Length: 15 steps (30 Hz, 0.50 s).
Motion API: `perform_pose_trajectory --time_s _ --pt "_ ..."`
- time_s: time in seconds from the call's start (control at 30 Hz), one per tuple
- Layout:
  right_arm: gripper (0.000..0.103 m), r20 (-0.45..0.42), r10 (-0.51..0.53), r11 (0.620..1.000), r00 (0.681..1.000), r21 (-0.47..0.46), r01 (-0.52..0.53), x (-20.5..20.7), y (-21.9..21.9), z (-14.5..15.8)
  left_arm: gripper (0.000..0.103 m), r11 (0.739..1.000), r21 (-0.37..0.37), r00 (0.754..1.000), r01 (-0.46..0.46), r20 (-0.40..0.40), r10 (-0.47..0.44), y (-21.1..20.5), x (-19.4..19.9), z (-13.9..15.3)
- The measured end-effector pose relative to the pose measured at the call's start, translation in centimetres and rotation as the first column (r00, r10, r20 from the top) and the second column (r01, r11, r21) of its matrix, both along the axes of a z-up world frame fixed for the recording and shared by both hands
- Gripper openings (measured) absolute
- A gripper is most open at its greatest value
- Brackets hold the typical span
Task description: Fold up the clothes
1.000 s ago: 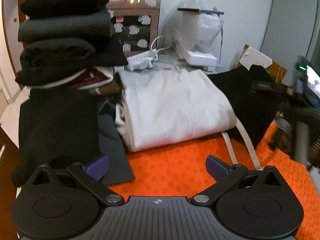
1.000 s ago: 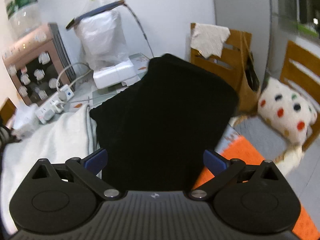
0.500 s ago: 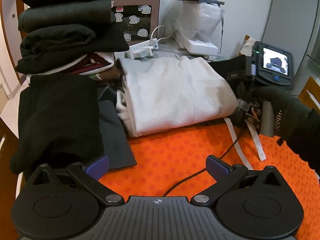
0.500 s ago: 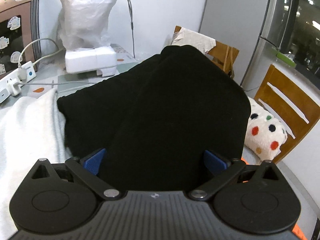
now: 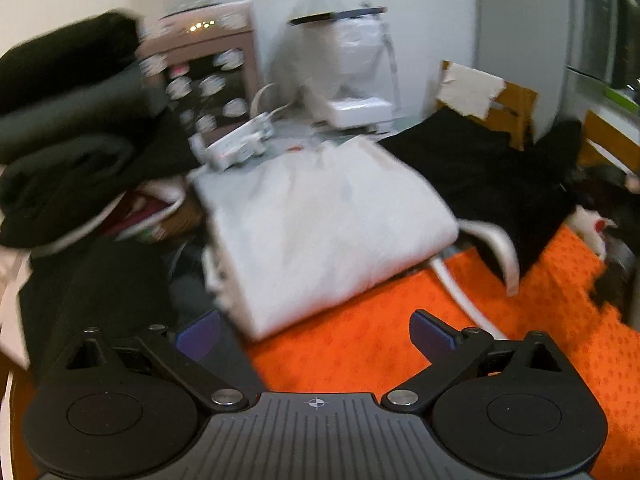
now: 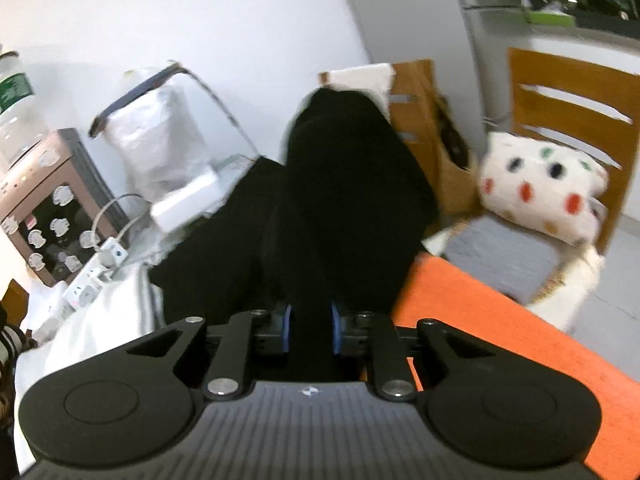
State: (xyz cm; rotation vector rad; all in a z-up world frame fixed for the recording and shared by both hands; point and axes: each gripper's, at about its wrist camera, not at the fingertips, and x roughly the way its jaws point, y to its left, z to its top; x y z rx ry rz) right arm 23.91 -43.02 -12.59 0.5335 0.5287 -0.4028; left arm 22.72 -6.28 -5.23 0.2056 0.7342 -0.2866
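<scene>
Closing now from wide apart, right gripper (image 6: 311, 330) pinching black garment (image 6: 344, 184) for the next fold, left gripper (image 5: 316, 332) open and empty over orange tablecloth (image 5: 360, 344)

White wall (image 6: 240, 20), wooden chair (image 6: 576, 96), spotted cushion (image 6: 540, 192).

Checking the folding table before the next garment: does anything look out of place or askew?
Yes. The stack of dark folded clothes leans, its layers overhanging unevenly. A white strap trails loose from the folded white garment across the orange cloth.
</scene>
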Motion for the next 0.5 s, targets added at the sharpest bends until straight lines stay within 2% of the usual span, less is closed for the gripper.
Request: perform_pose_trajectory --time_s 0.1,0.2,0.3,0.37,0.43,0.5 --pt "0.025 -0.058 -0.059 0.997 0.997 0.054 0.062 -3.6 -2.1 -1.8 0.100 0.996 0.021 0.996 0.088 0.029 -0.089 -2.5 2.1 0.2" --pt "0.028 -0.085 -0.094 0.980 0.992 0.168 0.108 -6.6 -4.4 -4.5 0.099 0.980 0.035 0.979 0.196 0.046 -0.198 -5.7 4.2 -0.1" --pt "0.046 -0.044 -0.115 0.954 0.992 0.273 0.123 -8.4 -6.1 -6.2 0.098 0.956 0.050 0.956 0.288 0.036 -0.290 -9.2 6.6 -0.9" --pt "0.052 -0.018 -0.112 0.943 0.994 0.314 0.112 -8.4 -6.7 -6.8 0.098 0.939 0.062 0.940 0.339 0.027 -0.341 -11.6 8.1 -1.6" --pt "0.064 0.006 -0.107 0.932 0.994 0.348 0.098 -8.2 -7.2 -7.2 0.097 0.920 0.072 0.921 0.386 0.029 -0.389 -14.0 9.7 -2.3" --pt "0.070 0.025 -0.102 0.922 0.994 0.378 0.085 -7.9 -7.6 -7.6 0.096 0.910 0.079 0.912 0.406 0.024 -0.409 -16.2 11.3 -3.0"
